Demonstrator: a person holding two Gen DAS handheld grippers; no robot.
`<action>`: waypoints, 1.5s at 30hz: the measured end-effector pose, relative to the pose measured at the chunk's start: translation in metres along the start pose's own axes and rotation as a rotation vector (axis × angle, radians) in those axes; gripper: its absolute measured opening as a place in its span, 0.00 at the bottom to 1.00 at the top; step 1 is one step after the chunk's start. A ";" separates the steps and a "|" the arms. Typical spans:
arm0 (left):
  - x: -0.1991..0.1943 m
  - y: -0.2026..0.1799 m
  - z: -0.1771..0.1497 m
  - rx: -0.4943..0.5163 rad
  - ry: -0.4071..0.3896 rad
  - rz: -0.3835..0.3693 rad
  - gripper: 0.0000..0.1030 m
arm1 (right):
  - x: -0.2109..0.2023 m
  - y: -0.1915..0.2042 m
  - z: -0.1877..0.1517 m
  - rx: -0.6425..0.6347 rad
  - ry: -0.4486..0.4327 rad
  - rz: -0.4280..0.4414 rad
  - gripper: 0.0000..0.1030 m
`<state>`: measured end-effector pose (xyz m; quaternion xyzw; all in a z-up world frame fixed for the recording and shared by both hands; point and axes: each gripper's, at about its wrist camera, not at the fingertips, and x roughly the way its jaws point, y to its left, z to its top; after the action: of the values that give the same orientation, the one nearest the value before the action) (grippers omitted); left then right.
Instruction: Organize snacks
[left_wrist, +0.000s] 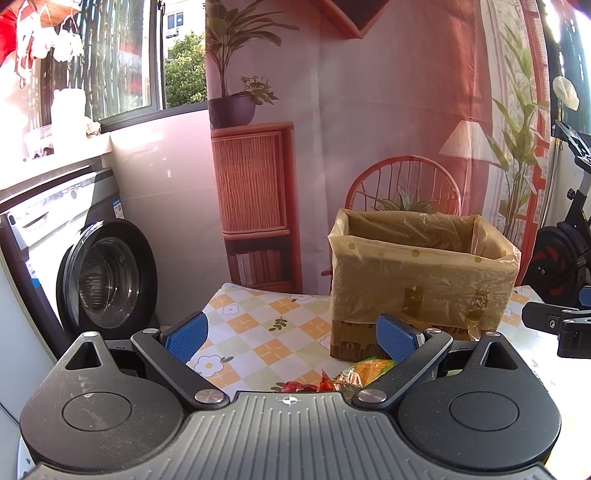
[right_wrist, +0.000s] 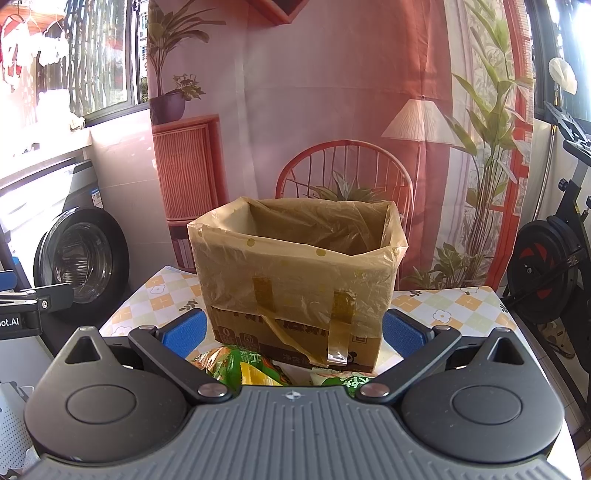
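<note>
A cardboard box (left_wrist: 421, 280) lined with a yellowish plastic bag stands on the checked tablecloth, also seen straight ahead as the box (right_wrist: 295, 280). My left gripper (left_wrist: 291, 332) is open, nothing between its blue pads; an orange-green snack packet (left_wrist: 365, 371) and a red wrapper (left_wrist: 299, 387) lie just below it. My right gripper (right_wrist: 293, 328) is open in front of the box, above a green snack bag (right_wrist: 236, 365) and a second green-white packet (right_wrist: 343, 380). Both packs are partly hidden by the gripper bodies.
The table (left_wrist: 258, 332) carries a floral checked cloth. A washing machine (left_wrist: 103, 273) stands left of it, an exercise bike (right_wrist: 546, 266) to the right. A printed backdrop curtain (right_wrist: 332, 110) hangs behind. The other gripper's tip (left_wrist: 554, 321) shows at right.
</note>
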<state>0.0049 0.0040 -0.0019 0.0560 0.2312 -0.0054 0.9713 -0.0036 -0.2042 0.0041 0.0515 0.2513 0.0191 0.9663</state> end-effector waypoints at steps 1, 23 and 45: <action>0.000 0.000 0.000 -0.001 0.000 0.000 0.97 | 0.000 0.000 0.000 0.000 0.000 0.000 1.00; 0.000 0.001 0.002 -0.004 0.001 0.001 0.97 | 0.001 0.001 -0.001 0.000 0.002 -0.001 1.00; 0.033 0.032 -0.042 -0.104 -0.017 -0.088 0.97 | 0.021 0.006 -0.056 -0.018 -0.077 0.073 1.00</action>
<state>0.0167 0.0408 -0.0505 -0.0049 0.2251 -0.0364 0.9736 -0.0132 -0.1922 -0.0541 0.0525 0.2115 0.0545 0.9744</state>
